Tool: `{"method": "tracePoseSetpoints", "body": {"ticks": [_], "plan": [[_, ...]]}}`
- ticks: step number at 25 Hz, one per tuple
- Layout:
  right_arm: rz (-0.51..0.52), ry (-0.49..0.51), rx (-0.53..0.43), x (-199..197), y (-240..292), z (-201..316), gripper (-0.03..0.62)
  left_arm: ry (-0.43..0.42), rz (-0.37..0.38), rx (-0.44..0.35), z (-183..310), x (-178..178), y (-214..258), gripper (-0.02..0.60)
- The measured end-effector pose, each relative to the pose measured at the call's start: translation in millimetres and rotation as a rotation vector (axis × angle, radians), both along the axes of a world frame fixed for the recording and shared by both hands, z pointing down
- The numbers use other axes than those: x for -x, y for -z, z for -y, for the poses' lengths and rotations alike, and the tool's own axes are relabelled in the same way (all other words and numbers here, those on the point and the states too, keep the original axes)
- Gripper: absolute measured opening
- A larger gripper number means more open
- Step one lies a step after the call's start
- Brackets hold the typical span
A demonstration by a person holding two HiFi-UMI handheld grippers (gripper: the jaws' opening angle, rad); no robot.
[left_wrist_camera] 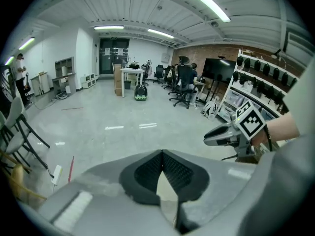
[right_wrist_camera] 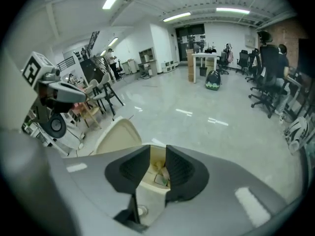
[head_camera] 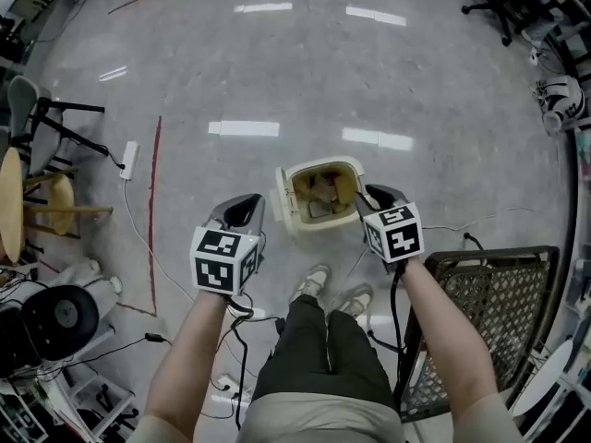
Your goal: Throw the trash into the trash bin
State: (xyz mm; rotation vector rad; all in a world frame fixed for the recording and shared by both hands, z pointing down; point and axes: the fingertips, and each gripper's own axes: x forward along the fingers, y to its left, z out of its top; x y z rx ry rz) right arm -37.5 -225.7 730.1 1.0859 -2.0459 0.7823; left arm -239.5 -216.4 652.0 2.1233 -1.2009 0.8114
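Pressing its jaw tips together with nothing between them, the left gripper [left_wrist_camera: 162,154] is hanging empty above the bare floor. The right gripper [right_wrist_camera: 157,151] is standing slightly released, its two dark pads parted by a narrow gap with nothing pinched in it. Through that gap the trash bin [right_wrist_camera: 156,173] is showing below.

In the head view the left gripper [head_camera: 246,203] and the right gripper [head_camera: 371,194] are pointing forward and down, side by side. Each is carrying its marker cube at the wrist end, and the person's bare forearms are reaching back from them.

The cream-coloured trash bin [head_camera: 297,218] is sitting on the floor between the two grippers. It is just ahead of the person's shoes [head_camera: 334,289] and nearer the right gripper, whose tip is overlapping the bin's right rim in the head view. Its lid [head_camera: 281,195] is standing open on the left side. The trash [head_camera: 323,197], crumpled pale and brownish pieces, is lying inside the bin.

Farther out, a black mesh chair [head_camera: 503,293] is standing at the person's right. A red line [head_camera: 152,201] is running along the grey floor on the left, with a white power strip [head_camera: 129,160] beside it. A wooden stool [head_camera: 60,201] is standing beyond.
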Motion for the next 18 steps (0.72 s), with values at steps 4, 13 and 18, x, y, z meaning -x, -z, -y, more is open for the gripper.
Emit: {"method": "tracePoseSetpoints", "body": {"ticks": [4,13,18], "plan": [[0.057,-0.055,-0.115,-14,76,4,0.078,-0.028,0.005,-0.079,10,-12,50,0.002],[0.166,-0.154,-0.338,-46,254,-19,0.046,-0.081,-0.021,-0.29,14,-41,200,0.002],[0.21,-0.165,-0.466,-65,349,-44,0.037,-0.119,-0.06,-0.386,3,-67,279,0.002]]}}
